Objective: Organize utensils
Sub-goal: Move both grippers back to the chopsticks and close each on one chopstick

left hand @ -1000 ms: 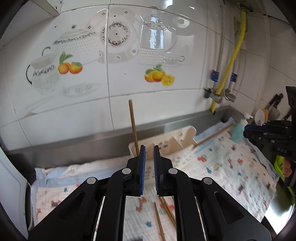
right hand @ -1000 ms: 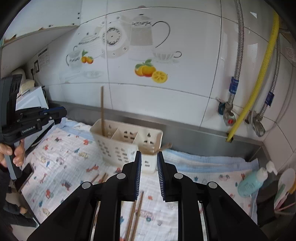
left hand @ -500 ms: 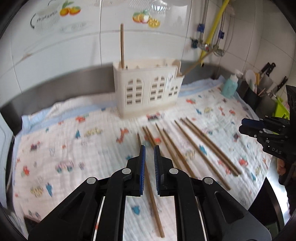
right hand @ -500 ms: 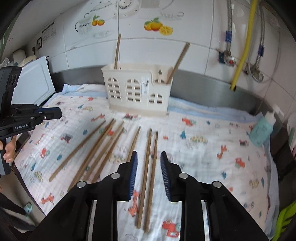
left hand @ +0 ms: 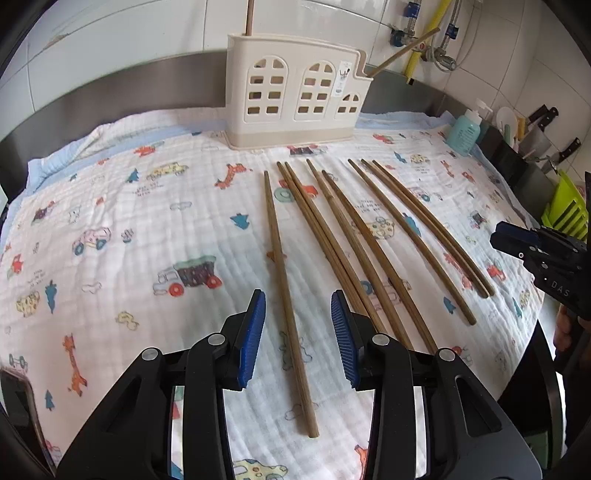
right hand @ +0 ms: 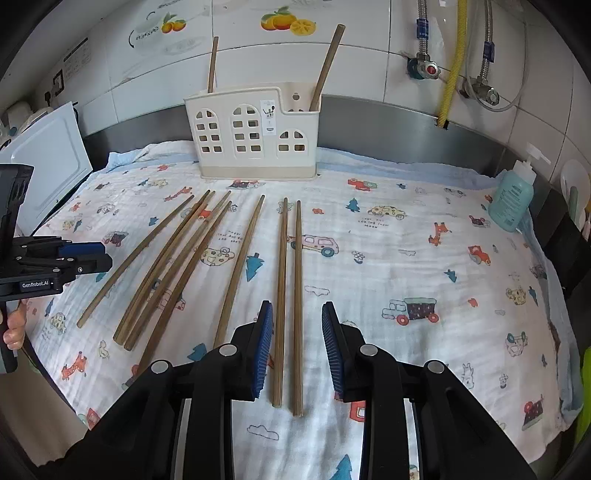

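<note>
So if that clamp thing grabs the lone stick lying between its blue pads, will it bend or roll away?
The chopstick looks like straight wood, so it probably stays stiff. It is thin and seems round, so it may roll if nudged, though the soft cloth should slow it. The left hand-held gripper is open around it.

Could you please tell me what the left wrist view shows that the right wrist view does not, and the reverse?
Only the left wrist view shows the knives and the green rack at far right, plus the right claw from the side.

Only the right wrist view shows the white board at left, the orange fruit tile decal, and the left claw from the side.

Both show the cream utensil holder, the chopsticks on the printed cloth, and the teal soap bottle.
</note>
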A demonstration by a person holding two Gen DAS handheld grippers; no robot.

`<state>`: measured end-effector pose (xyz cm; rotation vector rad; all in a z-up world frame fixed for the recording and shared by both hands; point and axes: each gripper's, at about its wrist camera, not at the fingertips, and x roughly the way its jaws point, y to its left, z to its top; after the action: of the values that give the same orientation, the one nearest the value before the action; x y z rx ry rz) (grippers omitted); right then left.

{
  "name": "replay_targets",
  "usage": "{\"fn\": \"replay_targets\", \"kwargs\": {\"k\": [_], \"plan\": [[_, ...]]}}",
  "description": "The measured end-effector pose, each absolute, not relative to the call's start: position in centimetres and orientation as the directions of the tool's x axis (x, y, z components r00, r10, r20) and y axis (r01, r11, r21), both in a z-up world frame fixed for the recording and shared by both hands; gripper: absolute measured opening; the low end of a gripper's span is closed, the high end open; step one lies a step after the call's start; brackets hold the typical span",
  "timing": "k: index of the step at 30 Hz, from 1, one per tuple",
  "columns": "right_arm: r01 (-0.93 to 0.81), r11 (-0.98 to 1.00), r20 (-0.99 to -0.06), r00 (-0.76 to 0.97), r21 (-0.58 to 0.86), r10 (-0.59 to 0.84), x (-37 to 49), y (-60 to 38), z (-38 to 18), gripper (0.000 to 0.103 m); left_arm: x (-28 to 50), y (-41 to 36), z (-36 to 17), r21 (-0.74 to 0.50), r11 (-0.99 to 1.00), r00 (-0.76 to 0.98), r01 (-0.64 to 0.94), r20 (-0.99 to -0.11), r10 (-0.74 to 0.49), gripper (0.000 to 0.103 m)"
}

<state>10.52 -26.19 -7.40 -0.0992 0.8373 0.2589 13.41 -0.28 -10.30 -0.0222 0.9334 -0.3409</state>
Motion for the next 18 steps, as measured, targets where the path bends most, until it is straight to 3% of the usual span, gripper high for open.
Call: {"fn": "replay_targets", "kwargs": {"k": [8,10,15,18], "plan": [[-0.250,0.968,-0.753,0.631,0.031,0.187,10.1,-26.6,-8.5,0.027,12.8,-0.6,-11.6,-0.155,0.953,0.529,0.260,-0.803,-0.275,0.036],[-0.244,0.969,-0.754,0.629,0.038,0.188,10.1,-26.7,-8.8,0.027,12.6,-0.8,-11.8,-0.141,0.956,0.530,0.257,-0.807,-0.262,0.026],[-0.240,0.970,-0.768,0.615,0.035,0.180,10.3,-26.9,-9.5,0.026,12.7,-1.0,-12.3,-0.092,0.966,0.538,0.241,-0.816,-0.212,0.017],[-0.239,0.970,-0.776,0.603,0.044,0.183,10.5,-27.1,-10.0,0.019,12.8,-0.9,-12.5,-0.088,0.970,0.540,0.228,-0.817,-0.201,0.012]]}}
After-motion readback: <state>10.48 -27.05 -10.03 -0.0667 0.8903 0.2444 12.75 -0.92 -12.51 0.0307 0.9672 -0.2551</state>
